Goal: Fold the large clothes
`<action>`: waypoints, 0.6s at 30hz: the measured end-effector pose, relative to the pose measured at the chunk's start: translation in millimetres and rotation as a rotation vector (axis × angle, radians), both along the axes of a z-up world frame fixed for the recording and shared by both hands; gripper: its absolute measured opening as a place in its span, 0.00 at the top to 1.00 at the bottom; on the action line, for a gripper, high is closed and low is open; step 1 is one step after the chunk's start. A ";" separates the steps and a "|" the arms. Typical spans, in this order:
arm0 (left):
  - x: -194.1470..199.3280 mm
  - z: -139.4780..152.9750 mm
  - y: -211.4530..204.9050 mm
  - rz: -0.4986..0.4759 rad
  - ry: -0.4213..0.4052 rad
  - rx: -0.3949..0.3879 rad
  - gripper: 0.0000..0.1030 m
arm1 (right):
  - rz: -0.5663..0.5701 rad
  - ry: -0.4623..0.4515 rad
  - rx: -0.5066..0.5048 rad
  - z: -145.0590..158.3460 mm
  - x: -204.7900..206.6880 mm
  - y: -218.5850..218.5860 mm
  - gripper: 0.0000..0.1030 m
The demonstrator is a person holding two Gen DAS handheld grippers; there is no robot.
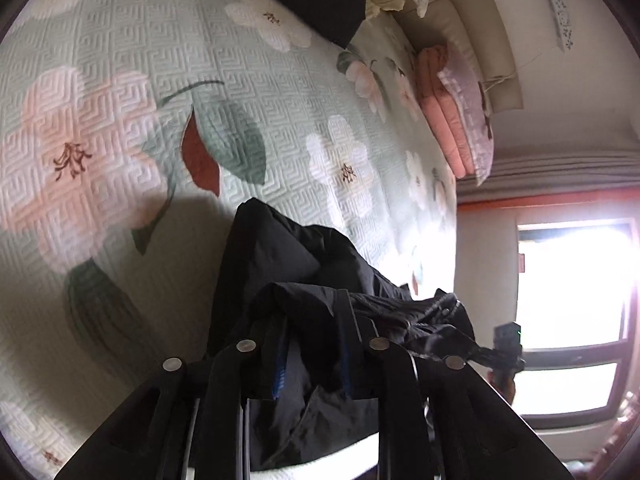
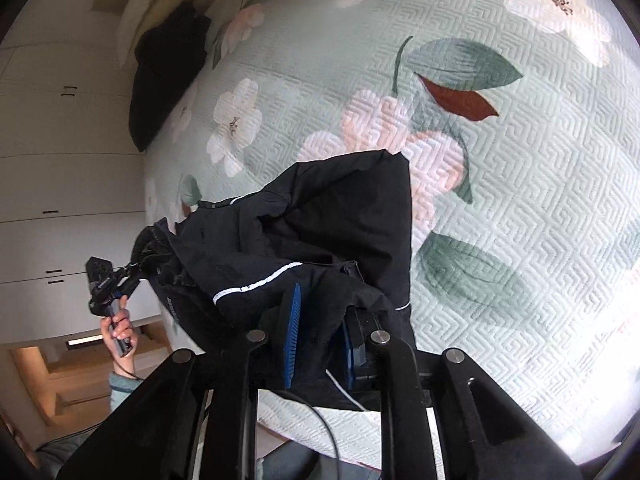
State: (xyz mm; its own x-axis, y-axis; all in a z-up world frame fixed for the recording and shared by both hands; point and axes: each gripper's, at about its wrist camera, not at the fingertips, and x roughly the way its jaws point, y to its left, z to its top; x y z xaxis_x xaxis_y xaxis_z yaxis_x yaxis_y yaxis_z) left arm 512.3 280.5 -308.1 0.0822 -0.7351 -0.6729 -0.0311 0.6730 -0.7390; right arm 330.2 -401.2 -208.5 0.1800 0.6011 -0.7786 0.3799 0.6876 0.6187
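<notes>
While both grippers are carrying the black jacket (image 2: 320, 232) above the floral quilt (image 2: 520, 220), left gripper (image 1: 316, 312) and right gripper (image 2: 320, 332) are each pinching cloth; keep it taut, lower evenly.

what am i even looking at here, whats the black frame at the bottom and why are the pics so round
Each picture comes from a fisheye camera on a handheld two-finger tool, hence the round look. The black frame is the tool itself. One view looks along the left tool, the other along the right tool. Both have a black jacket between their fingers, lifted over a bed with a floral quilt. A person's hand holds the other tool. Another dark garment lies further back.
</notes>
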 end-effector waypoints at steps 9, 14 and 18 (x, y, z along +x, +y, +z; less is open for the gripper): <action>15.7 62.8 34.7 -0.042 -0.154 0.290 0.36 | 0.156 -0.059 -0.297 64.2 -9.3 19.8 0.41; 6.6 47.2 -28.4 -0.230 -0.226 0.311 0.36 | 0.163 -0.154 -0.409 71.7 -13.6 36.7 0.37; -1.4 28.4 -65.4 -0.370 -0.300 0.382 0.36 | 0.164 -0.150 -0.474 29.1 -14.1 42.2 0.37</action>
State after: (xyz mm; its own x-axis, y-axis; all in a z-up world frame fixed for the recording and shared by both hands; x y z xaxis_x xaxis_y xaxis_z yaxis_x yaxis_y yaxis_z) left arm 510.9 215.1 -279.6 0.0939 -0.4621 -0.8818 0.4276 0.8186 -0.3835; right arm 316.1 -359.0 -179.4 0.2437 0.2190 -0.9448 0.1747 0.9483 0.2649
